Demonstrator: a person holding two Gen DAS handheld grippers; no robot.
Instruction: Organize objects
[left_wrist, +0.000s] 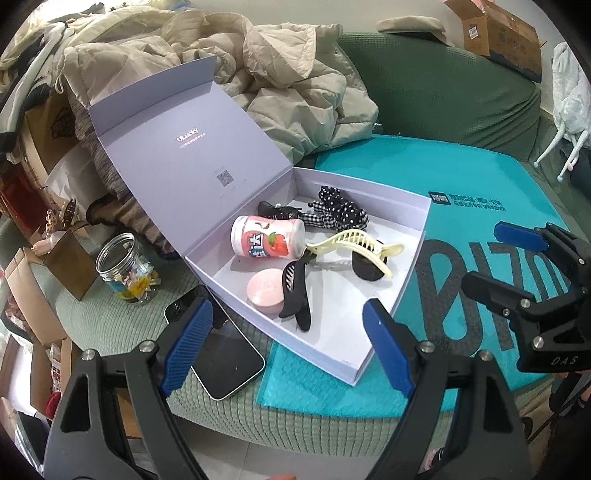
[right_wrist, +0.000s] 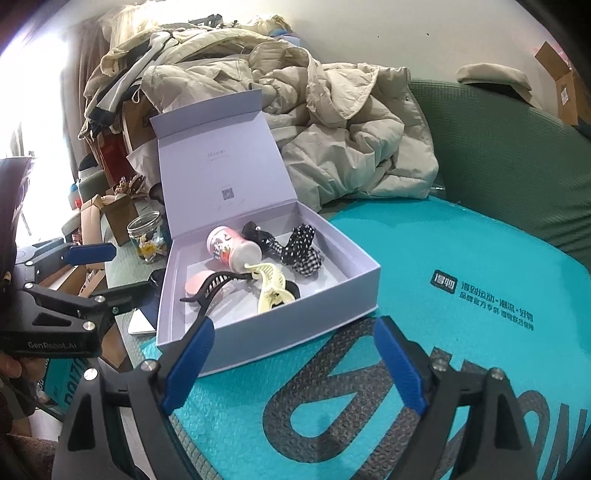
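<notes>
1. Left gripper: jaws spread wide, holding nothing. Blue pads hang over the near corner of the box; a phone lies just under the left pad.
2. Right gripper: jaws wide apart, empty. No earlier view to compare. It hovers over the teal mailer, just short of the box's front wall.
3. Each gripper shows in the other's view: right one at the right edge, left one at the left edge, both gaping.
4. Box: lilac, lid tipped up and back against a beige jacket. It sits partly on the mailer, partly on the green cushion.
5. Inside the box: pink can on its side; cream claw clip touching the can's end; black clip leaning over a pink disc; dotted scrunchie at the far corner, beside a checked one.
6. Outside, left of the box: glass jar of small trinkets, upright, beside brown cartons.
</notes>
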